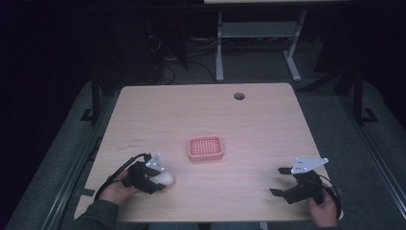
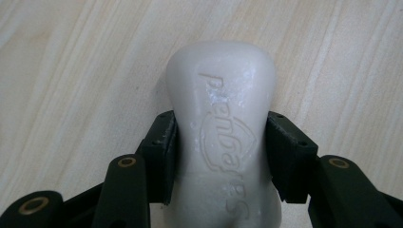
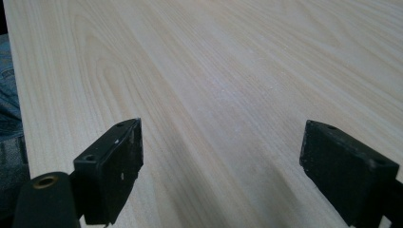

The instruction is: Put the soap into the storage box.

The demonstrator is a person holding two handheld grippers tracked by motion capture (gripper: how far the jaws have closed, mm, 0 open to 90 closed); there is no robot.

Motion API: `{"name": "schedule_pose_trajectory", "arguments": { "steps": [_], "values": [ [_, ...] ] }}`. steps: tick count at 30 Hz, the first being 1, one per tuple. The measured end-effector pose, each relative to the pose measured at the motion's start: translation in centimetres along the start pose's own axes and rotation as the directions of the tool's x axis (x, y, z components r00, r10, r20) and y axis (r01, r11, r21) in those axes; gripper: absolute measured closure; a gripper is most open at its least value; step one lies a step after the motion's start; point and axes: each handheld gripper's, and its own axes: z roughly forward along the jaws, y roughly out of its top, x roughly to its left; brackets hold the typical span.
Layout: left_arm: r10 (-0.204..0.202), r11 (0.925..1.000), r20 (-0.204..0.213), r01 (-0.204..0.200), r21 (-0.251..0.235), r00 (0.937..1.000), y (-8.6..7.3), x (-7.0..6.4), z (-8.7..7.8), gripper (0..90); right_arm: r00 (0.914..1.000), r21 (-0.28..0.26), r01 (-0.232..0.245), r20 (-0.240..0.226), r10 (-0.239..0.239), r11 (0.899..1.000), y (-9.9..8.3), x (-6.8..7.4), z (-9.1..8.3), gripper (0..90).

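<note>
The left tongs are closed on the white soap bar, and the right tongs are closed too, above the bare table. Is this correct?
Not quite. The right tongs are open, jaws wide apart, as the right gripper view shows. The left tongs do clamp the white soap bar above the table.

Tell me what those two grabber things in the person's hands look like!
Both are black. The left gripper and right gripper each carry a pale grey three-cornered plate on top and trail a black cable. Their fingers are blocky black pads on black arms with small brass-coloured rings. The person's left sleeve looks dark grey-green.
</note>
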Motion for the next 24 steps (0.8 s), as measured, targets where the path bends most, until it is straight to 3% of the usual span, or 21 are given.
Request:
{"name": "schedule_pose_trajectory", "arguments": {
  "steps": [13,24],
  "values": [
    [0.004,1.0000,-0.008,-0.004,-0.008,1.0000,0.3,-0.1,-0.5,49.3,1.0000,-0.009,-0.002,-0.001,0.002,1.000,0.0,0.2,-0.1,14.2],
    [0.024,0.9995,0.000,-0.024,-0.023,0.9997,1.9,0.2,-0.7,49.3,0.9999,-0.024,-0.016,0.005,0.016,1.000,-0.4,0.1,-0.4,14.1]
  ]
}}
